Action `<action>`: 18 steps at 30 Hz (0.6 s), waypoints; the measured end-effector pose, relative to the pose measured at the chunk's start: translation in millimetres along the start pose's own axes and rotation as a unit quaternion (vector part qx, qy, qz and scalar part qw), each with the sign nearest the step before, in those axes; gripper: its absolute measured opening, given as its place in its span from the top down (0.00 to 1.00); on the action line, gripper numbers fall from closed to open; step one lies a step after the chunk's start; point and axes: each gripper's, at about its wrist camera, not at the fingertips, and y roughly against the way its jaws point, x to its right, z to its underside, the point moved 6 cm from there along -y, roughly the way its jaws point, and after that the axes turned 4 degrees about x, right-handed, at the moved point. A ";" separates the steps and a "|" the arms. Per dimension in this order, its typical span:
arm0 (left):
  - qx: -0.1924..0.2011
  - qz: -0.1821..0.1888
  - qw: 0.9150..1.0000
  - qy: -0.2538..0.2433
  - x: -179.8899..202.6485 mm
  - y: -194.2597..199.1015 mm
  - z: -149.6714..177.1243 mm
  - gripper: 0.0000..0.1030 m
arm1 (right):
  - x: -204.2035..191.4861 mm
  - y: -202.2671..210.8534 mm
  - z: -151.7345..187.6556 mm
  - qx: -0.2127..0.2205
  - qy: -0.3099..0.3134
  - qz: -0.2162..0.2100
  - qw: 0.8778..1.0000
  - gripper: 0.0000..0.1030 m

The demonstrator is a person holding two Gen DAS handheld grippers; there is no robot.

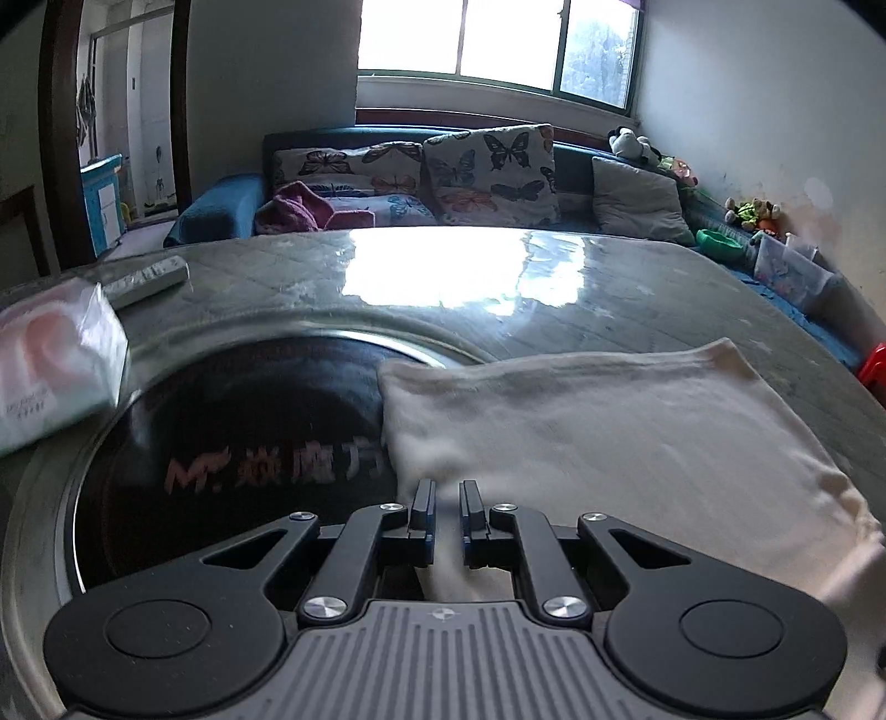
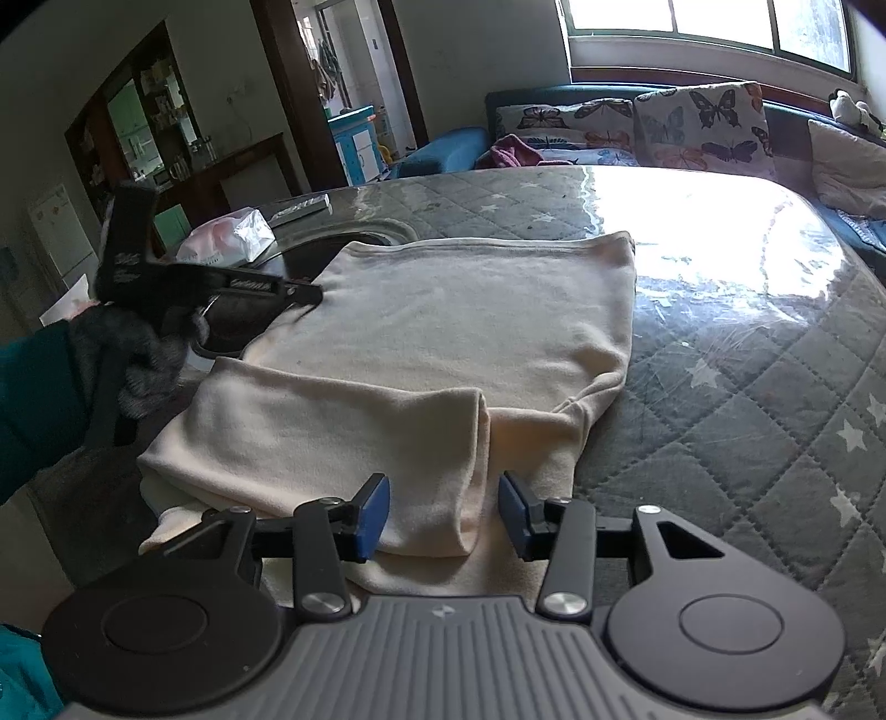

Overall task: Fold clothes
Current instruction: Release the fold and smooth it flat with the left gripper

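The cream garment (image 2: 443, 343) lies folded on the quilted grey table cover (image 2: 747, 387), its left edge overlapping the round black cooktop (image 1: 232, 432) set into the table. In the right wrist view a folded sleeve (image 2: 343, 437) crosses the near part of the garment from nine o'clock toward the centre.

The left gripper (image 1: 446, 501) has its jaws drawn nearly together, with a strip of the cream fabric running up between them; from its own camera it sits at the garment's near left edge, at six o'clock. In the right wrist view it reaches in from nine o'clock, held by a grey-gloved hand (image 2: 149, 354) with a teal sleeve (image 2: 39, 399).

The right gripper (image 2: 443, 512) stands partly open over the garment's near edge at six o'clock; the sleeve's end lies between its blue pads (image 2: 372, 518), which do not press on it.

A tissue pack (image 1: 52, 360) sits at nine o'clock beside the cooktop, with a remote control (image 1: 147, 279) just beyond it at ten o'clock. Butterfly cushions (image 1: 487, 171) line the sofa at twelve o'clock under the window (image 1: 498, 44).
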 end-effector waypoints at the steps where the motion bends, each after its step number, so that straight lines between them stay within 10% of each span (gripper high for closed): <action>1: 0.001 -0.002 1.000 -0.001 -0.9 -4.4 -3.2 0.90 | -0.1 -0.1 -0.1 0.000 0.000 0.000 1.000 0.57; 18: 0.008 -0.032 0.999 0.013 -20.7 -49.1 -39.8 0.87 | 2.8 -2.3 -1.7 0.000 -0.009 -0.010 1.000 0.56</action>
